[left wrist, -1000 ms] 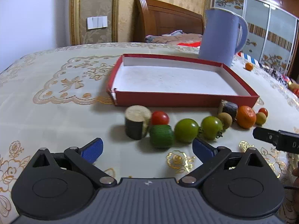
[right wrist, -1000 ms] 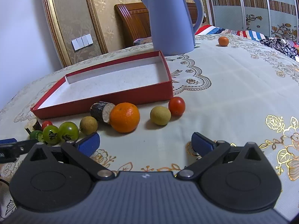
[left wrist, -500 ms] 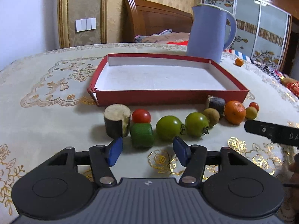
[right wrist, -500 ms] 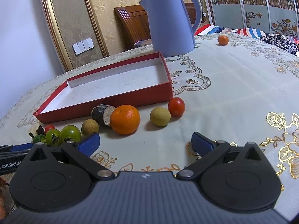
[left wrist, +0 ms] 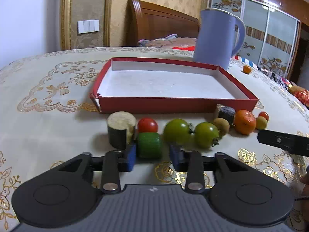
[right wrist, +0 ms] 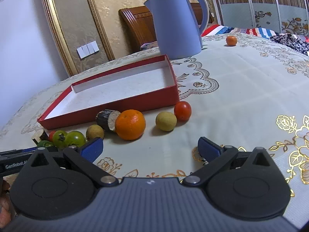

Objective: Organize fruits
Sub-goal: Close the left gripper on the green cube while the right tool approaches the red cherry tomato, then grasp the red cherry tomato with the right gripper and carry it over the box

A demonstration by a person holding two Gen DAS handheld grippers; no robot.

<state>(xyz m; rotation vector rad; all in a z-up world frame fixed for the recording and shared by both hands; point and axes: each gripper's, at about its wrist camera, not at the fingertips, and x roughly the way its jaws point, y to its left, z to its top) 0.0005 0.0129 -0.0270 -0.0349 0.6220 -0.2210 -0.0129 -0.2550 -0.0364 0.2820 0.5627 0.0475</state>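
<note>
A: Where is the green cucumber piece (left wrist: 149, 145)?

B: On the tablecloth (left wrist: 48, 135), in front of the red tray (left wrist: 179, 105), at the left end of the fruit row; a red cherry tomato (left wrist: 147, 125) sits just behind it and an upright sugarcane stub (left wrist: 120, 128) just to its left.

A: And the left gripper (left wrist: 153, 157)?

B: Its blue pads (left wrist: 131, 155) flank the piece; the left pad looks to touch it, the right pad stands a little off; jaws narrowed but not clamped.

A: The rest of the row?

B: Two green tomatoes (left wrist: 176, 131) to its right, then a brown longan (left wrist: 222, 124), a lying sugarcane piece (right wrist: 108, 120), an orange (right wrist: 130, 124), a yellowish longan (right wrist: 166, 121) and another red tomato (right wrist: 182, 110).

A: The right gripper (right wrist: 150, 148)?

B: Low over the cloth, just short of the orange; jaws spread wide, holding nothing.

A: Beyond the tray?

B: A blue kettle (right wrist: 175, 25); a small orange (right wrist: 231, 40) well apart, farther back.
</note>
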